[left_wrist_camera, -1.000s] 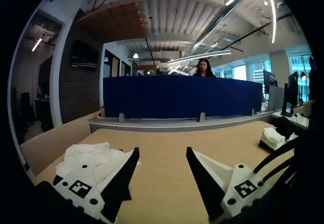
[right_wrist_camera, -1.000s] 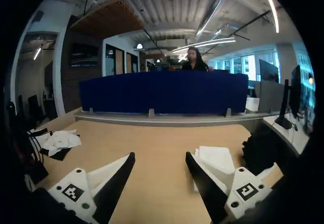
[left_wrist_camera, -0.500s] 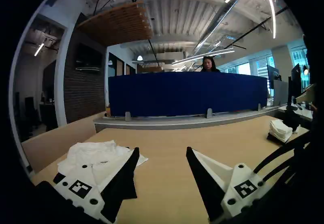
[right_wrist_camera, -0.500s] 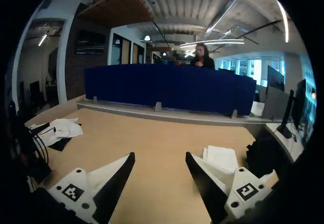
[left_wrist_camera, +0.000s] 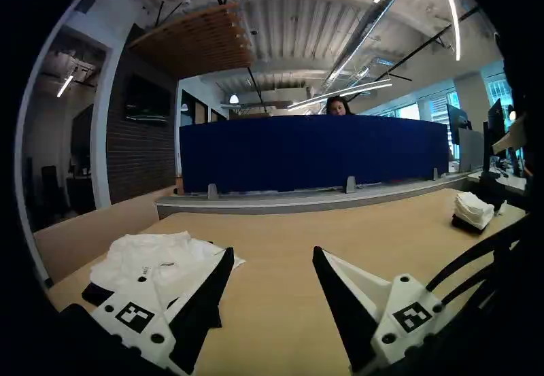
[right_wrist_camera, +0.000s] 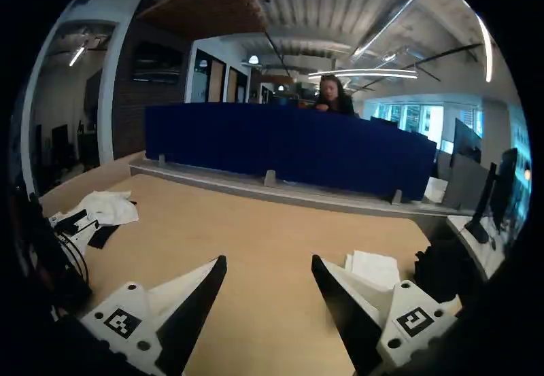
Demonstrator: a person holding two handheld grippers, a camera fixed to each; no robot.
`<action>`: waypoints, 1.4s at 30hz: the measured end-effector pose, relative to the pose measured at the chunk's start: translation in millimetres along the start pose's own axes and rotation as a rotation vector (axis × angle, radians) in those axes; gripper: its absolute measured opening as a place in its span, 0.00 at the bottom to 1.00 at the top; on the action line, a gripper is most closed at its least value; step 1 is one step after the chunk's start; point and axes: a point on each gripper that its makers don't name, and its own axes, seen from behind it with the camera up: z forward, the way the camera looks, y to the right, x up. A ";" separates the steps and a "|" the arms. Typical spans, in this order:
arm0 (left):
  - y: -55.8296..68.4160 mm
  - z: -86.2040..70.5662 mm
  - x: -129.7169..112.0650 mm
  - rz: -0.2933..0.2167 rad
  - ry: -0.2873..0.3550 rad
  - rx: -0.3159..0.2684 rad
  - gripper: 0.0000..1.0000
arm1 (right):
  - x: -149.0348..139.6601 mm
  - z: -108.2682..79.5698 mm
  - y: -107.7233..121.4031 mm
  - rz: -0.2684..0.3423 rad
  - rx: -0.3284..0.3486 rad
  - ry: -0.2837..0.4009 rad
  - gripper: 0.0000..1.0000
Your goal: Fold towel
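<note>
On tabletop (left_wrist_camera: 299,233), far left: 1 crumpled white towel (left_wrist_camera: 156,257), just beyond my left gripper (left_wrist_camera: 270,287); jaws spread, holding nothing. My right gripper (right_wrist_camera: 268,291): jaws spread, empty, near folded stack (right_wrist_camera: 372,268). Step in hand, I judge: reach towel. Advice: find 2 adjacent corners, pinch edge only, lift clear to flatten.

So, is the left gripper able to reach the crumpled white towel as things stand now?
Probably yes. The left gripper is open, and the crumpled white towel lies close ahead on the table, just left of it. Nothing stands between them; a small swing left should do.
</note>
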 end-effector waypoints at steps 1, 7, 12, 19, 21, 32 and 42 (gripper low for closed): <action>1.2 0.5 -0.9 0.000 0.002 0.000 0.85 | -0.6 0.8 -0.6 -0.002 0.001 -0.002 0.97; 8.6 3.7 -6.9 0.004 0.015 -0.007 0.85 | -4.2 4.6 -2.4 -0.011 0.007 -0.011 0.97; 11.5 6.9 -13.1 0.003 0.013 -0.007 0.85 | -5.8 8.1 -0.5 -0.014 0.008 -0.016 0.97; 10.1 10.1 -16.1 0.000 0.023 -0.003 0.85 | -6.4 13.4 1.9 -0.015 0.009 -0.020 0.97; 8.5 11.5 -16.6 -0.002 0.025 -0.001 0.85 | -6.7 14.9 1.3 -0.016 0.013 -0.021 0.97; 4.8 7.3 -12.4 -0.035 0.052 -0.008 0.85 | -10.2 18.7 2.9 -0.006 0.012 -0.025 0.97; 3.5 6.4 -12.5 -0.041 0.058 -0.007 0.85 | -5.3 12.4 20.0 0.031 -0.011 -0.002 0.97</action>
